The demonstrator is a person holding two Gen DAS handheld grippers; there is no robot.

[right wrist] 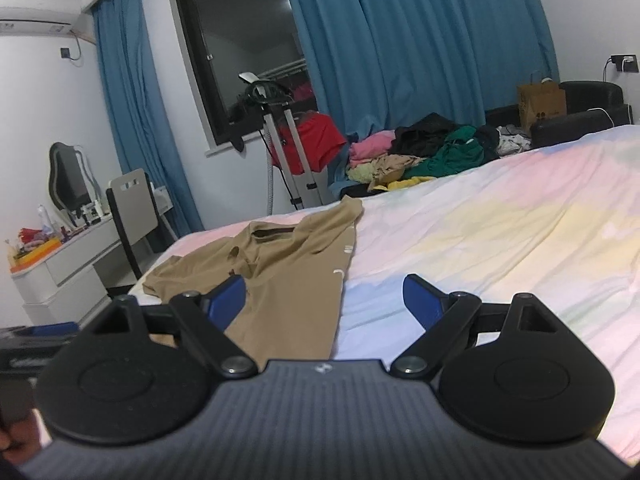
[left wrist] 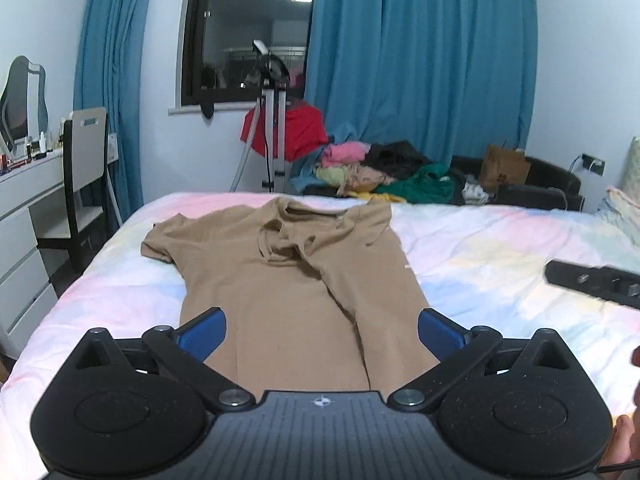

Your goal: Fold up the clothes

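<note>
With both claws hanging above the near end of the bed [left wrist: 500,240], you have nothing in hand yet: your left claw [left wrist: 322,334] is spread wide, its blue pads clear of the cloth, and it hovers over the lower body of the tan shirt [left wrist: 280,280]; your right claw [right wrist: 324,300] is just as wide apart and holds nothing, straddling the shirt's right edge where it meets the pastel sheet. That shirt lies on the left part of the bed, hem toward you and collar away, with its right side already turned in over the body and its left sleeve [left wrist: 160,246] lying out flat. Judging by how it drapes and rumples at the collar [left wrist: 288,236], it should be light, thin and limp, so it will sag from any single pinch and may drag the sheet's wrinkles with it. You would likely do best to pinch both layers at an edge or corner, at the hem nearest you or at the shoulder and sleeve, rather than mid-panel. Further off, beyond the bed, a heap of other clothes [left wrist: 372,172] sits in front of the blue curtains [left wrist: 424,60].
</note>
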